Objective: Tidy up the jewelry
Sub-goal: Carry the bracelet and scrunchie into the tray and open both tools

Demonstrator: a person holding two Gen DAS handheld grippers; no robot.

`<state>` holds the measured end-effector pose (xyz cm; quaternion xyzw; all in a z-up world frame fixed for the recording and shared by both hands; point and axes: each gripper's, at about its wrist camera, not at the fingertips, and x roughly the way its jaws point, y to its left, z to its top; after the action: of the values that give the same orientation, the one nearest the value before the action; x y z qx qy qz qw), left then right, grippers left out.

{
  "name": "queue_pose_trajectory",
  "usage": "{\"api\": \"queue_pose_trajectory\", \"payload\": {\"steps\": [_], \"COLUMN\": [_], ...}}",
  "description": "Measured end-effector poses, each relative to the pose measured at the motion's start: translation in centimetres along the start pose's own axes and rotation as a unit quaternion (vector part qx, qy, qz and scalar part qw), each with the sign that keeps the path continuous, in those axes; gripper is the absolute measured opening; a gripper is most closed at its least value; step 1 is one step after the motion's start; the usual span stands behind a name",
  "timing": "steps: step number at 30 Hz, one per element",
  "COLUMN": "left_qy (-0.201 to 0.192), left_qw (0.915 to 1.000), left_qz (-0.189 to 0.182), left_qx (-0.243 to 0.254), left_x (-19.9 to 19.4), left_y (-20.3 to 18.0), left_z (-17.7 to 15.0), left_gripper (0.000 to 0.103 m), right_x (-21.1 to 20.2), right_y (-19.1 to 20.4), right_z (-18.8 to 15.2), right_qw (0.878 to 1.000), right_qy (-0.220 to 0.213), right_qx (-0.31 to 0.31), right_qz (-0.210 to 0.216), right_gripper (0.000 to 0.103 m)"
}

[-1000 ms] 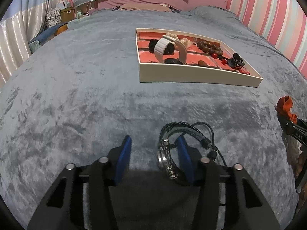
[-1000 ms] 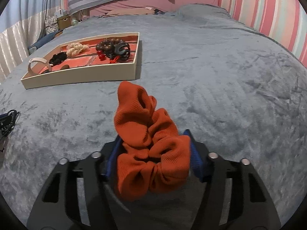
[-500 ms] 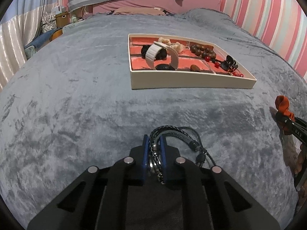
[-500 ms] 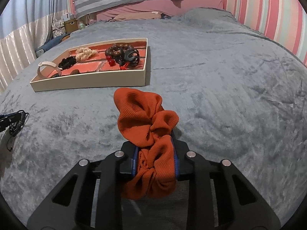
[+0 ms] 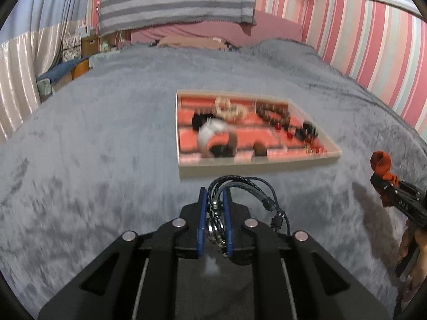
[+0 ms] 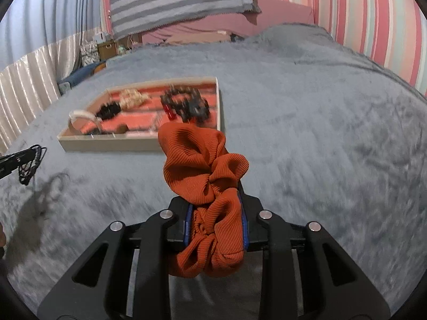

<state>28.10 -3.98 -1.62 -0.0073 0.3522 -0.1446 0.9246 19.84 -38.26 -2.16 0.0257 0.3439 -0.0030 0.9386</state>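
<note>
— Left wrist view: where's the bracelet?
— The black braided bracelet (image 5: 226,186) is pinched between the blue pads of the left gripper (image 5: 215,200), above the grey blanket (image 5: 106,146), its cord dangling to the right.
— And the other hand?
— The right gripper (image 6: 216,205) is clamped on the orange scrunchie (image 6: 202,165). Both jaws have just closed in on their loads.
— The tray?
— The cream tray (image 5: 256,166) with a red lining lies on the blanket beyond both, already holding beads and bands.
</note>
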Motion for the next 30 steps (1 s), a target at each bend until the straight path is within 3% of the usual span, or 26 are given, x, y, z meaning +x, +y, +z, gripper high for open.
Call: {"api": "queue_pose_trajectory", "payload": {"steps": [7,14,22,30], "left_qy": [-0.035,-0.014,0.068,0.103], "left_qw": [0.9992,0.9991,0.9965,0.9931], "left_qz": [0.015,0.040,0.047,0.056], "left_qx": [0.010,0.006,-0.015,-0.011], "left_x": [2.0,8.7,16.6,18.9], "left_y": [-1.5,-1.3,0.8,0.6], "left_z": [7.6,13.3,14.1,13.4], "left_gripper": [0.012,0.012,0.012,0.013], "right_x": [3.3,11.2,18.1,21.1], "right_y": [2.7,5.7,7.7,8.7], "right_z": [7.1,12.1,13.2,12.5], "right_qw": [0.999,0.999,0.997,0.994], "right_qy": [-0.019,0.016,0.073,0.107], "right_qx": [0.002,-0.002,-0.012,-0.024], "right_qz": [0.030,0.034,0.019,0.004], "right_gripper": [0.027,0.027,0.027,0.029]}}
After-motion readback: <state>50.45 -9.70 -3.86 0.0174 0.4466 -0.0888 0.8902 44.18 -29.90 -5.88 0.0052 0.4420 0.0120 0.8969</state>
